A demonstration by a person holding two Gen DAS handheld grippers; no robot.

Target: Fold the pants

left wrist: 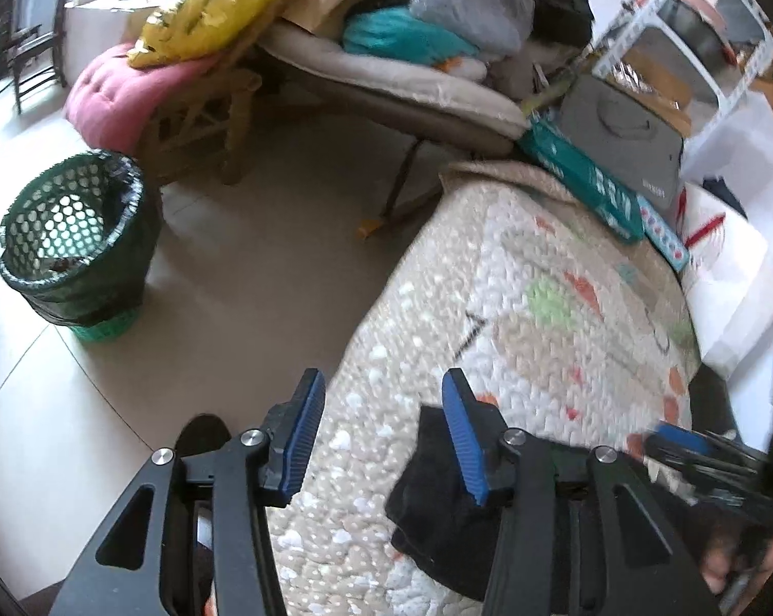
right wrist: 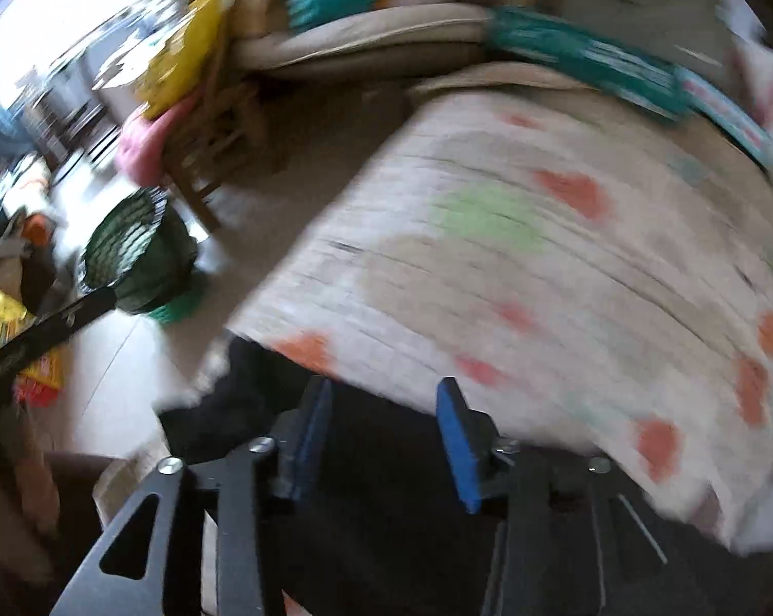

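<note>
The black pants [left wrist: 432, 508] lie on the patterned quilted mat [left wrist: 540, 277] at its near edge. In the right wrist view, which is blurred by motion, the pants [right wrist: 386, 462] spread dark across the near part of the mat [right wrist: 540, 236]. My left gripper [left wrist: 383, 385] is open and empty, its jaws wide apart above the mat's near left edge, with the pants under its right finger. My right gripper [right wrist: 386, 395] is open and empty just above the pants. It also shows in the left wrist view [left wrist: 694, 446] at the lower right, blurred.
A green mesh bin [left wrist: 73, 241] stands on the floor to the left. Wooden chairs with pink [left wrist: 109, 92] and yellow cushions and piled clothes stand behind. A teal box [left wrist: 581, 174] and grey case [left wrist: 622, 133] sit at the mat's far edge.
</note>
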